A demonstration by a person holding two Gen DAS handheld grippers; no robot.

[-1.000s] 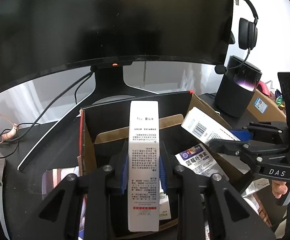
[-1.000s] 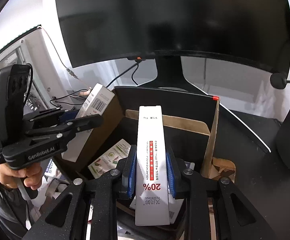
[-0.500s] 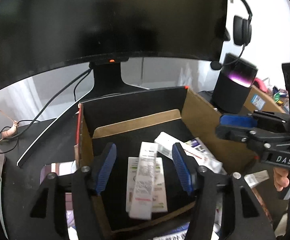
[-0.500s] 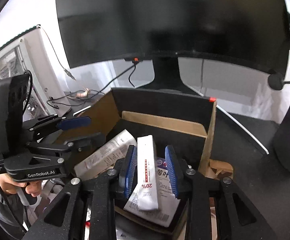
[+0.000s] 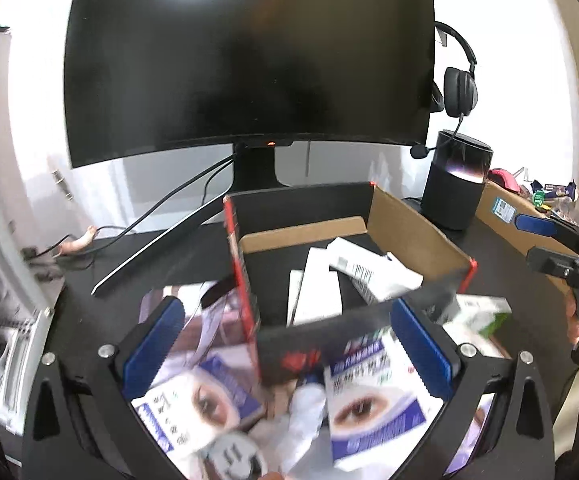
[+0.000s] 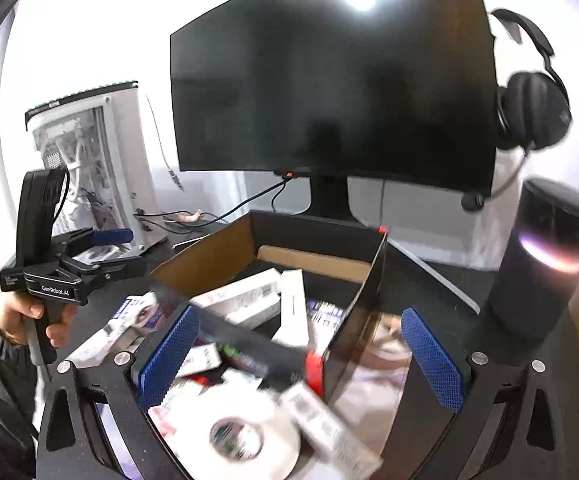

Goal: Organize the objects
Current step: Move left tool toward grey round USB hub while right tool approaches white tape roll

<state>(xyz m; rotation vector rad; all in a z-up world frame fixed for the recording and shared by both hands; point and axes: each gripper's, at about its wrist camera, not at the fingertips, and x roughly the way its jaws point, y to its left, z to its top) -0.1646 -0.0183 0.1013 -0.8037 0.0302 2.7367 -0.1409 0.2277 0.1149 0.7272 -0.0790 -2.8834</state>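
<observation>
A cardboard box point(image 5: 417, 232) with black lining stands before the monitor, and several white medicine boxes point(image 5: 317, 292) lie inside it. My left gripper point(image 5: 287, 346) hovers over the box's near corner, its jaws opening wide and gripping nothing. Loose eye-picture boxes point(image 5: 373, 392) and a tape roll point(image 5: 233, 456) lie below it. My right gripper point(image 6: 300, 360) is also opening wide and empty, above the box's point(image 6: 209, 256) near right corner. A slim white box point(image 6: 293, 304) lies inside, and the tape roll point(image 6: 241, 440) lies in front. Each gripper shows in the other's view: right point(image 5: 549, 244), left point(image 6: 109, 248).
A large dark monitor point(image 5: 249, 60) on its stand fills the back. A black cylindrical speaker point(image 6: 541, 264) with a headset point(image 6: 529, 116) above it stands at the right. At the left are a white PC case point(image 6: 97, 160) and cables point(image 5: 157, 216). A brown carton point(image 5: 505, 216) sits far right.
Both grippers let go of their slim white boxes, which now lie in the cardboard box. Both jaws spread wide, and both grippers drew back toward the near edge.
</observation>
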